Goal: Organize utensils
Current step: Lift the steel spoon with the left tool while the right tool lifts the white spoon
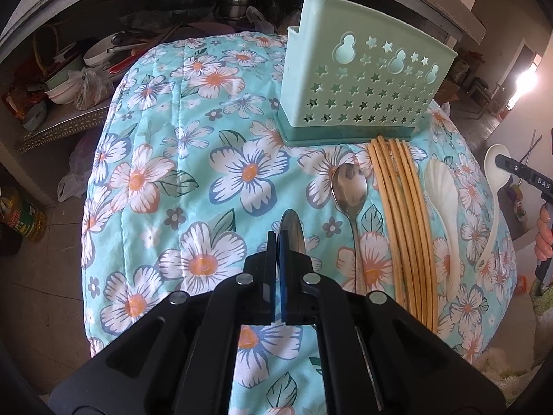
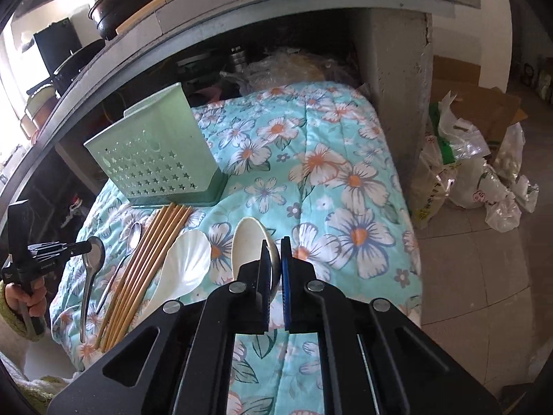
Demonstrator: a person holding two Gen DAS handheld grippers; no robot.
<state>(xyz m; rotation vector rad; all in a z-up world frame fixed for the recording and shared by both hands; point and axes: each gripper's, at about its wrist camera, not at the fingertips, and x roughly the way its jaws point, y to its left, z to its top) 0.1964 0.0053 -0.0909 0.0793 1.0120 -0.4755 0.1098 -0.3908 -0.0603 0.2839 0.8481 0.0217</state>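
A mint-green utensil holder [image 1: 363,86] with star holes stands on the floral quilt [image 1: 193,159]; it also shows in the right wrist view [image 2: 155,162]. My left gripper [image 1: 277,242] is shut on a metal spoon [image 1: 292,231], held above the quilt. A second metal spoon [image 1: 349,186], several bamboo chopsticks [image 1: 404,214] and a white shell-shaped spoon [image 1: 444,200] lie in front of the holder. My right gripper [image 2: 275,252] is shut on a white ceramic spoon [image 2: 250,242]; that spoon also shows in the left view [image 1: 496,173].
A concrete counter with shelves of pots and bowls [image 1: 86,65] runs behind the quilt. A concrete pillar [image 2: 397,97] stands at right, with plastic bags [image 2: 484,180] and cardboard on the tiled floor. An oil container [image 1: 20,218] stands at left.
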